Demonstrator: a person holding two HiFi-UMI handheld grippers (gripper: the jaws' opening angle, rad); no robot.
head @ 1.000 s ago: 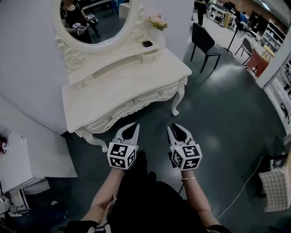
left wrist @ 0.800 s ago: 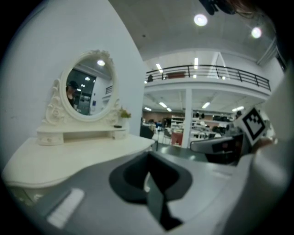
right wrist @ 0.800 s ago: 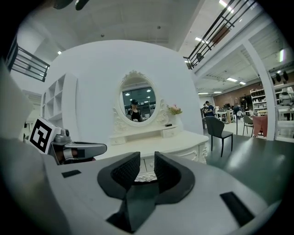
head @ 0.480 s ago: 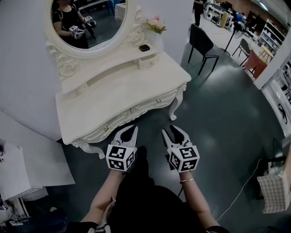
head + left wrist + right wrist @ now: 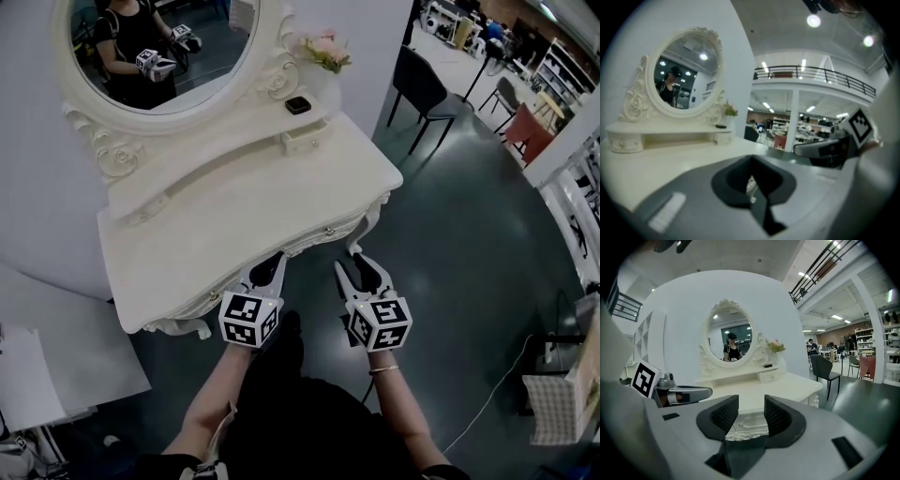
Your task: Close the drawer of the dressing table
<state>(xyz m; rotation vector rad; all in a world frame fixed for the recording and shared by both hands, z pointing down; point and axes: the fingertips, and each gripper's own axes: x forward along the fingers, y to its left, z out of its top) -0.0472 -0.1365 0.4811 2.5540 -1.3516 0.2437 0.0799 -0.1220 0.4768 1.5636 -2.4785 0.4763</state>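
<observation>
The white dressing table (image 5: 225, 202) stands against the wall under an oval mirror (image 5: 155, 47). A small drawer (image 5: 305, 139) at the right end of its upper shelf sticks out a little; the right gripper view shows this small drawer (image 5: 769, 376) too. The wide front drawers (image 5: 323, 234) sit flush. Both grippers hover at the table's front edge, level with the top. My left gripper (image 5: 272, 264) (image 5: 751, 180) is shut and holds nothing. The jaws of my right gripper (image 5: 360, 269) (image 5: 751, 414) are opening, with only the carved front edge visible between them.
A vase of pink flowers (image 5: 323, 49) and a small dark object (image 5: 298, 105) stand on the upper shelf. A black chair (image 5: 427, 89) is to the right of the table. A white cabinet (image 5: 37, 375) is at lower left, a checked bag (image 5: 553, 394) at far right.
Both grippers have moved forward from the open floor up to the table's front edge. The right jaws have spread wider. The left jaws look unchanged.
</observation>
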